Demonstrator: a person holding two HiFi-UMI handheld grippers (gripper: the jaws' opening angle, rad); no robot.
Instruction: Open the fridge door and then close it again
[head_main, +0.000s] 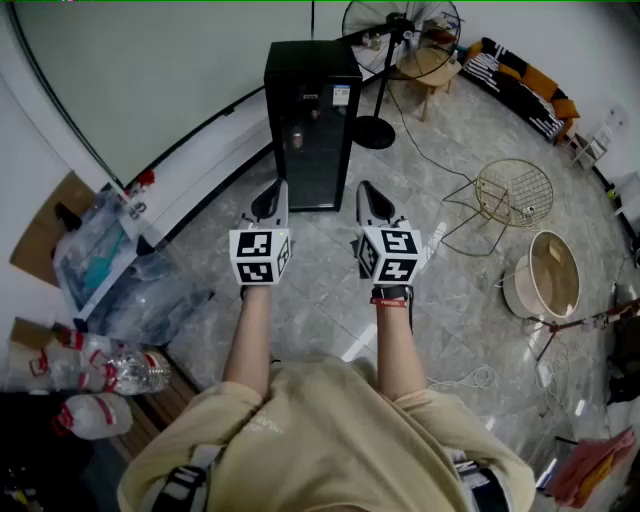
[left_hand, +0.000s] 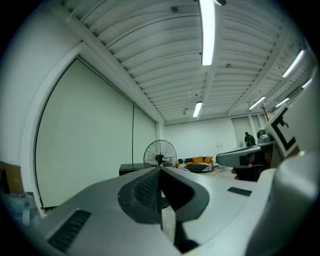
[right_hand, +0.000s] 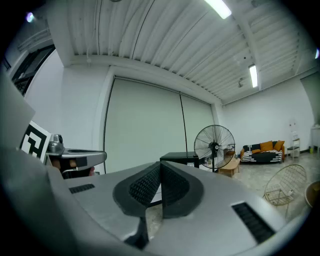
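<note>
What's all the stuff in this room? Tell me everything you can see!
fridge: one, black, door shut, ahead by the wall
fan: one, black, behind the fridge to the right
sofa: one, orange and black, far right corner
wire basket: one, gold, floor on the right
round tub: one, beige, nearer than the wire basket
plastic bottles: several, clear, low left
left gripper: one, grey, shut, empty
right gripper: one, grey, shut, empty
shirt: one, beige, bottom

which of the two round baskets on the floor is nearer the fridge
The gold wire basket; the solid beige tub lies farther from the black fridge.
</note>
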